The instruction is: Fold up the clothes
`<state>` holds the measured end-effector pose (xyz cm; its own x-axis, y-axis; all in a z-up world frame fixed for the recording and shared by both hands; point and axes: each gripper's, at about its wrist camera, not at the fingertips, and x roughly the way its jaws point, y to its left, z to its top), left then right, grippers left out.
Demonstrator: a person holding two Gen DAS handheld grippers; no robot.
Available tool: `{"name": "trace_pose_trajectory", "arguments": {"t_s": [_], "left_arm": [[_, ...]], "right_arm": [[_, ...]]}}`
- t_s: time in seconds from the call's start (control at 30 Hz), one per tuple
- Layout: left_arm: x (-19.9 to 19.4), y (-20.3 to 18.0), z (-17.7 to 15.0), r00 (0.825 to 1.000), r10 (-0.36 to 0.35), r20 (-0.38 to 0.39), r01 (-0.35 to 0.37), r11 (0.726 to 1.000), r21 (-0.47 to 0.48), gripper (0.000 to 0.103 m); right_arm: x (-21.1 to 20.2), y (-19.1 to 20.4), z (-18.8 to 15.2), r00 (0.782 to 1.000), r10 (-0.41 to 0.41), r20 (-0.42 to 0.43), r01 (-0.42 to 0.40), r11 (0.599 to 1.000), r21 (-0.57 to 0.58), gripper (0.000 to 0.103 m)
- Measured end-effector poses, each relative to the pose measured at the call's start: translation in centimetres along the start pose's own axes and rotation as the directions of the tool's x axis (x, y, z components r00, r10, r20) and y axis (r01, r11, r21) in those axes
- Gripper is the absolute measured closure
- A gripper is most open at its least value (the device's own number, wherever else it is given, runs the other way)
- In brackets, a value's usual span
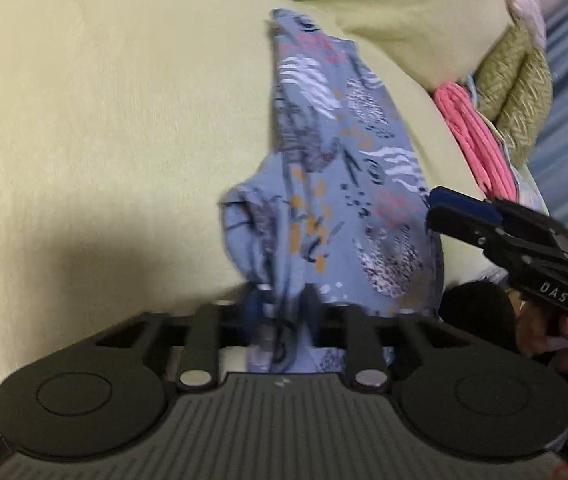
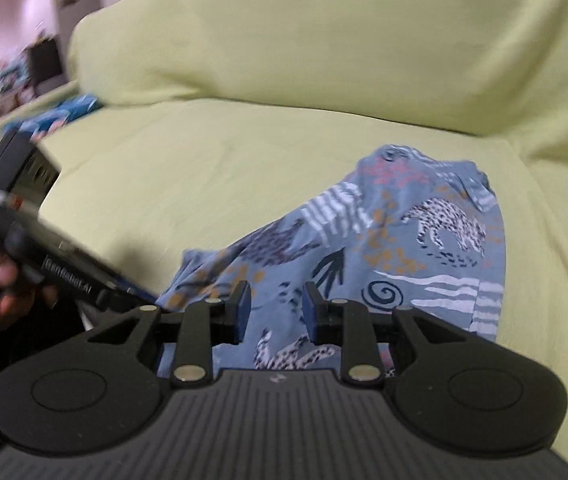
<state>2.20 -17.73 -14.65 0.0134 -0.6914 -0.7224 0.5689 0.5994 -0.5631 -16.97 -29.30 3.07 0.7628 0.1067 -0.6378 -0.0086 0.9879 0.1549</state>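
Left gripper (image 1: 280,304) clamped on bunched edge of blue patterned garment (image 1: 323,184); right gripper (image 2: 276,308) jaws parted, cloth between them, not pinched. Garment crumpled, leopard and squiggle print, lying on yellow-green covered sofa (image 2: 204,168).

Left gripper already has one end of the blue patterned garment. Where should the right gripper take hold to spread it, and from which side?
Take the free far edge of the garment, near the striped hem at its right. The left gripper is pinching a bunched corner, so the opposite edge is likely what needs pulling out. Bring the right gripper, jaws open above the cloth, down from above and over the sofa seat.
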Motion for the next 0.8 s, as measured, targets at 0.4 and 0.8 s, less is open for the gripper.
{"name": "trace_pose_trajectory", "arguments": {"t_s": [0.4,0.8], "left_arm": [[-0.4,-5.6,-2.0,0.977,0.181,0.111,-0.203,0.952,0.230,0.102],[-0.5,-11.2,-2.2,0.946,0.281,0.162,-0.323,0.868,0.377,0.102]], "right_arm": [[7.1,-1.6,-0.4,0.989,0.131,-0.074,-0.106,0.958,0.268,0.093],[6.8,-4.9,-2.2,0.984,0.150,-0.093,-0.097,0.900,0.425,0.101]]}}
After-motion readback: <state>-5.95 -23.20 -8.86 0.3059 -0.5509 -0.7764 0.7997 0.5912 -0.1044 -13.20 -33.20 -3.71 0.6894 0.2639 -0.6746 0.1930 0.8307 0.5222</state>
